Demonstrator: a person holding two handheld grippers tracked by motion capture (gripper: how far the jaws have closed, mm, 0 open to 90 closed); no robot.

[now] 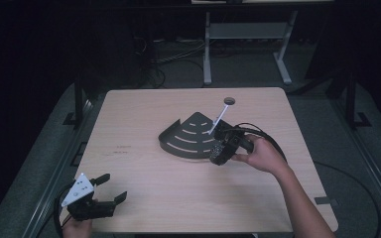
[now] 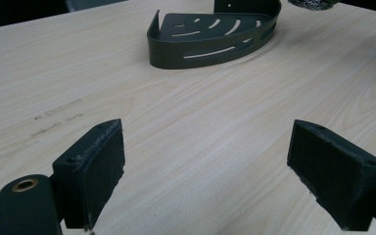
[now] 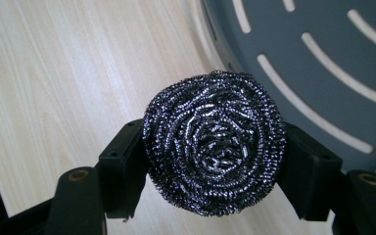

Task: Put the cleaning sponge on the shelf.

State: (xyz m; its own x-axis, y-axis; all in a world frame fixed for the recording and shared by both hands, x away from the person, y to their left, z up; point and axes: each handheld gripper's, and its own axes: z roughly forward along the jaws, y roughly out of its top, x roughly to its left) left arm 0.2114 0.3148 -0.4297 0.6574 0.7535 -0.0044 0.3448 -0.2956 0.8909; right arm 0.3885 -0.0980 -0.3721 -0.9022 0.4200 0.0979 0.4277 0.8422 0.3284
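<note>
I am looking over the wooden counter (image 1: 144, 198), with the dark slotted corner rack (image 1: 191, 136) sitting at frame centre. My left tongs (image 1: 113, 187) are resting spread apart at lower left, holding nothing. My right tongs (image 1: 219, 153) are clamping the steel scouring pad (image 3: 214, 142), right of centre at the rack's edge.
</note>
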